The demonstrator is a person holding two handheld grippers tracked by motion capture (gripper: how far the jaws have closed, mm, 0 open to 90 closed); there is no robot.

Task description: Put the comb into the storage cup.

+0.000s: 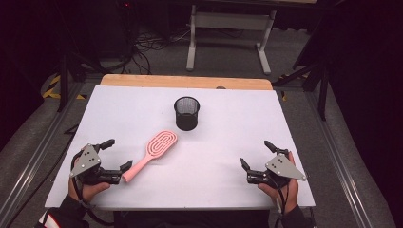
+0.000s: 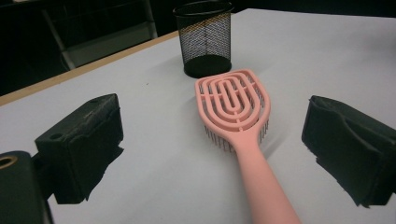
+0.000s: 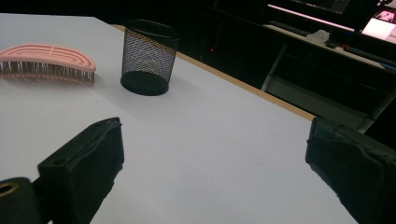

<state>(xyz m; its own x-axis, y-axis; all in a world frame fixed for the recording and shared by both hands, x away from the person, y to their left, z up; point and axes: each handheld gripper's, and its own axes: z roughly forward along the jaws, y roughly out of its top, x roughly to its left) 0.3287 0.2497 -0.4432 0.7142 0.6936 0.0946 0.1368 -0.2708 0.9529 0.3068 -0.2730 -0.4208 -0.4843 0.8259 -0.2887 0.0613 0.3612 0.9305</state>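
- While spread wide at the lower left of the high view, left gripper [image 1: 115,154] jaws bracketing the handle end of the pink hairbrush [image 1: 153,152], nothing clasped.
- Lying bristles-down at centre-left on the white worktop [image 1: 228,142], just below the black mesh cup [image 1: 187,113].
- At lower right, right gripper [image 1: 255,154] jaws released, empty.

hairbrush [image 2: 236,105]: smooth pink plastic | cup [image 2: 204,37]: black wire mesh

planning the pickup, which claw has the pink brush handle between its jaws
The left claw: its open jaws straddle the handle of the pink hairbrush without pressing on it. The right claw, also open, has only bare table between its jaws.
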